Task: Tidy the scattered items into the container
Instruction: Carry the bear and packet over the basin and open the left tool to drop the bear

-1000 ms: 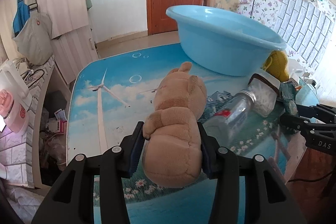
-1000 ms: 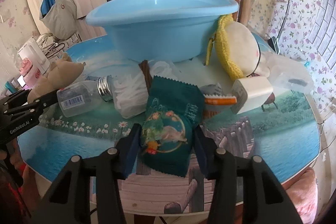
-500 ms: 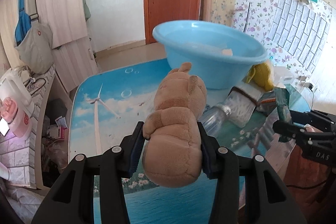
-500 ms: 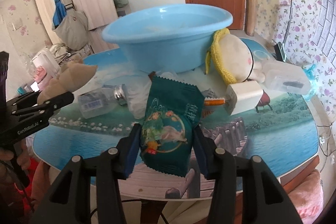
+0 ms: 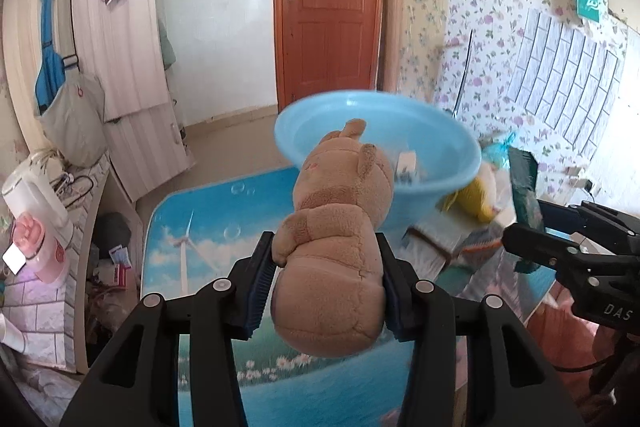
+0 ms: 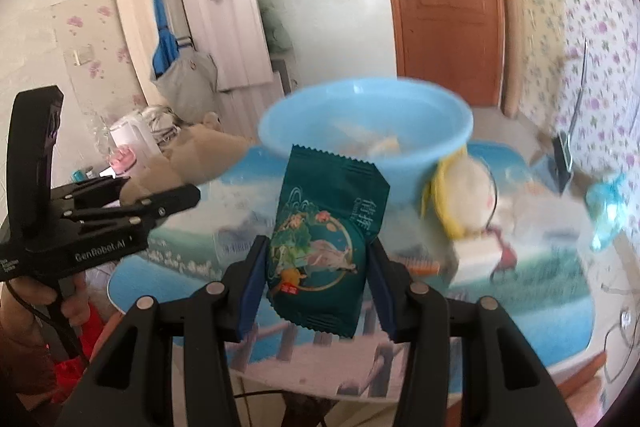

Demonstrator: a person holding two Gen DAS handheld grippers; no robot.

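Gripping a brown plush bear, the left tool holds it above the counter. Right tool clamps a green snack packet. Both items sit near the blue basin.

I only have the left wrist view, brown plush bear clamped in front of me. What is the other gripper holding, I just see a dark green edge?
Observer: The right gripper is shut on a dark green snack packet, printed face toward its camera.
Operator: Anything behind the blue basin I'm missing?
Observer: A cream and yellow plush toy leans against the blue basin on its right.
Operator: Who holds my gripper?
Observer: A hand grips the left gripper by its handle; the plush bear is clamped in it.
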